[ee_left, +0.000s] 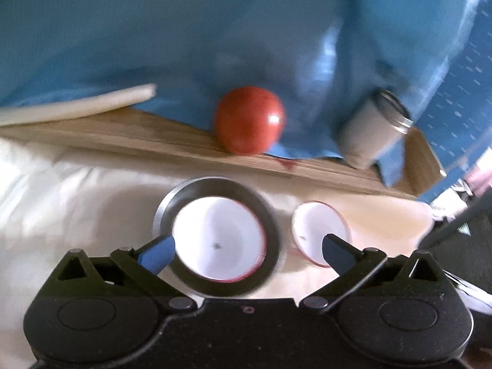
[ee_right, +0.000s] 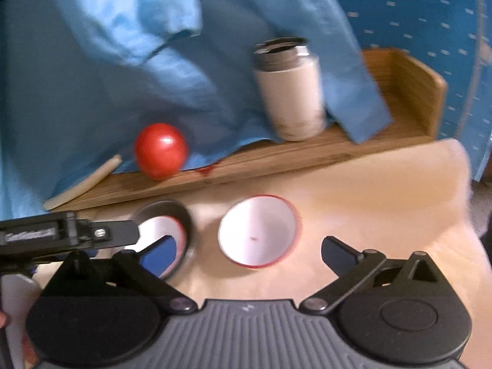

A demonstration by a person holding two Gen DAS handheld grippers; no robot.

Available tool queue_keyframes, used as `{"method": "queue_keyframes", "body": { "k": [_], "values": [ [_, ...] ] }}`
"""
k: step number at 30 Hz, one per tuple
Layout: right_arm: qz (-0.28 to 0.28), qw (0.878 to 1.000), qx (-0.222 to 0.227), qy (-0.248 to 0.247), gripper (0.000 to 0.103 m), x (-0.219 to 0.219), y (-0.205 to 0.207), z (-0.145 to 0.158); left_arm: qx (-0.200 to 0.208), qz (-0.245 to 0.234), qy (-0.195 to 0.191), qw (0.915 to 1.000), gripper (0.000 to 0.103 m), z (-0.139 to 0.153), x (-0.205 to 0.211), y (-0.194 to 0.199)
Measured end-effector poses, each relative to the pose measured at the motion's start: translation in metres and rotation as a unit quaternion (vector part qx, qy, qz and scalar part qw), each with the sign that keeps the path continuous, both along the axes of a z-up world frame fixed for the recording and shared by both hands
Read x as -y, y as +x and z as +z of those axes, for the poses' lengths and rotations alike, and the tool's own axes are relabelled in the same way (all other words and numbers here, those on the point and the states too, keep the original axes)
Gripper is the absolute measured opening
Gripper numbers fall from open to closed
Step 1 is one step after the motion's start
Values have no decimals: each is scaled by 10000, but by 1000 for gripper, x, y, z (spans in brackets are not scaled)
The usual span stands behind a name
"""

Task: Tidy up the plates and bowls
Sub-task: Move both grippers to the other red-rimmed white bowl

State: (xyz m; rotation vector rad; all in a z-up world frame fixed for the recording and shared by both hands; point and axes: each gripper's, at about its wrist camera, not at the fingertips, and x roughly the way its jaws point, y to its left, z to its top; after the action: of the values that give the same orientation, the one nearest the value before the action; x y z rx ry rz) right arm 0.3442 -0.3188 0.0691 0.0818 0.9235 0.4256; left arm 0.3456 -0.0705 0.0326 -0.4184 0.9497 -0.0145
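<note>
Fingers of the left hand-held gripper [ee_left: 246, 250] stand wide apart, gripping nothing, on either side of a white bowl [ee_left: 219, 238] nested in a metal bowl [ee_left: 215, 181] on the cream-covered worktop [ee_left: 77, 209]. The right hand-held gripper [ee_right: 249, 252] is likewise spread and unladen, a second white bowl [ee_right: 256, 233] lying just ahead between its fingers. Beyond both, a red ball [ee_right: 160, 151] and a white can [ee_right: 289, 92] rest on a wooden tray [ee_right: 406, 92], blue cloth [ee_right: 107, 61] draped behind.
</note>
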Motion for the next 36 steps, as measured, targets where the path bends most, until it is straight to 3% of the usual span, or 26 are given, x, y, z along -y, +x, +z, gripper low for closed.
{"method": "queue_keyframes", "body": {
  "k": [6,14,21,29,36],
  "values": [
    [-588,9982,-117,-73,103,42,5,-7,67,-597,-20,9982,102,2,41,-2],
    [-852,9956,-301,-243,103,85,10,-16,-261,-705,-113,9971,102,-11,77,0],
    [-761,9948,-514,-430,103,101,20,-27,-1040,68,-86,9945,102,-42,88,5],
    [-384,9969,-528,-428,103,98,33,-30,-952,771,-399,9917,102,-46,83,10],
    [-12,9972,-522,-544,102,84,48,-36,-1223,1478,-630,9794,102,-58,79,15]
  ]
}}
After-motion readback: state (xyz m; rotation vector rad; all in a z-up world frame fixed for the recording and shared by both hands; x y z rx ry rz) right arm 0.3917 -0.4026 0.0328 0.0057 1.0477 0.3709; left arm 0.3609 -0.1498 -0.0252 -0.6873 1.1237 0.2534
